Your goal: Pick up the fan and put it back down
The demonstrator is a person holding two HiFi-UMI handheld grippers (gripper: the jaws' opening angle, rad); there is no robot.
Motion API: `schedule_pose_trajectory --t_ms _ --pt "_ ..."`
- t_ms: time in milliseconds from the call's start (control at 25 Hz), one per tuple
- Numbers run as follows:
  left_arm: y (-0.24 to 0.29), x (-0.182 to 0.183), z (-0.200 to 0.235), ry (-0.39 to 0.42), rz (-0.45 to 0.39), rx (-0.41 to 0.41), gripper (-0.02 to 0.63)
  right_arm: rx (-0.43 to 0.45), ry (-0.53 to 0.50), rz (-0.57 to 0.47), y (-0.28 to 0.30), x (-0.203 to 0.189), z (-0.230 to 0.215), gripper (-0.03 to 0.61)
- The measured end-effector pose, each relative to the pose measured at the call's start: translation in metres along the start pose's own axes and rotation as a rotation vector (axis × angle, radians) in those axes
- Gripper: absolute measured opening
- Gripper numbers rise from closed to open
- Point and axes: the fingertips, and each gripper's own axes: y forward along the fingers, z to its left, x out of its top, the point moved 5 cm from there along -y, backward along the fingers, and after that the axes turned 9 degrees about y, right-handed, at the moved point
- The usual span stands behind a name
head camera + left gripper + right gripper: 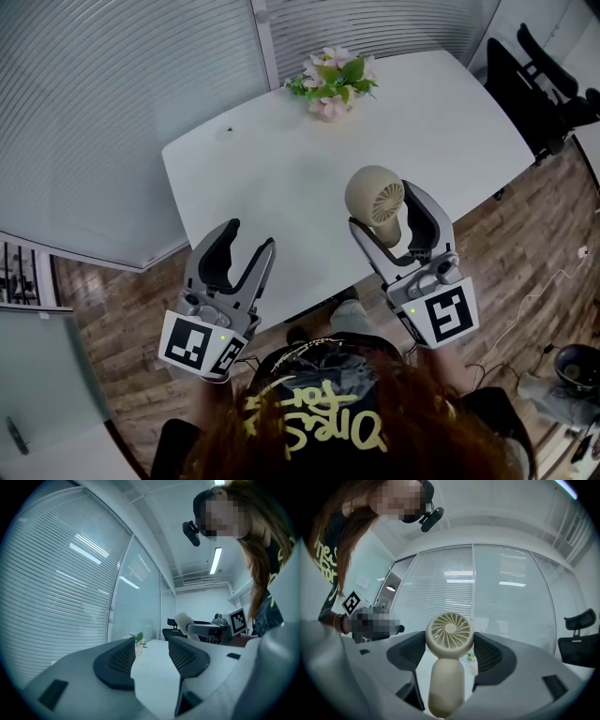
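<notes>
A beige hand-held fan (373, 192) with a round slatted head stands upright between the jaws of my right gripper (384, 210), which is shut on its handle. It hangs over the near edge of the white table (281, 169). In the right gripper view the fan (449, 631) fills the middle, with the dark pads (487, 654) close on both sides. My left gripper (251, 234) hovers at the table's near left edge, open and holding nothing. The left gripper view shows its jaws (151, 651) apart over the tabletop, and the fan (183, 620) off to the right.
A small bunch of pink flowers with green leaves (333, 82) sits at the table's far side. A black office chair (534, 84) stands at the right end. Glass walls with blinds (112, 103) run behind and to the left. Cables lie on the wooden floor (534, 309).
</notes>
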Motion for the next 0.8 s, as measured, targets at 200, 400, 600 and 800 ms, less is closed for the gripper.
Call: schedule_pose_trajectory --t_ms 200,400,600,800 --pt "0.038 -0.005 -0.003 -0.011 -0.002 -0.019 0.213 -0.028 -0.001 0.028 0.004 -0.006 -0.036 0.325" --pt "0.078 -0.006 -0.006 -0.024 -0.016 -0.026 0.212 -0.043 0.008 0.072 0.008 -0.015 -0.072 0.325" --pt "0.105 -0.005 -0.009 -0.025 -0.015 -0.025 0.212 -0.016 -0.011 0.062 0.015 -0.016 -0.098 0.326" --pt "0.122 -0.006 -0.006 -0.026 -0.010 0.012 0.212 0.000 0.016 0.123 0.026 -0.029 -0.118 0.326"
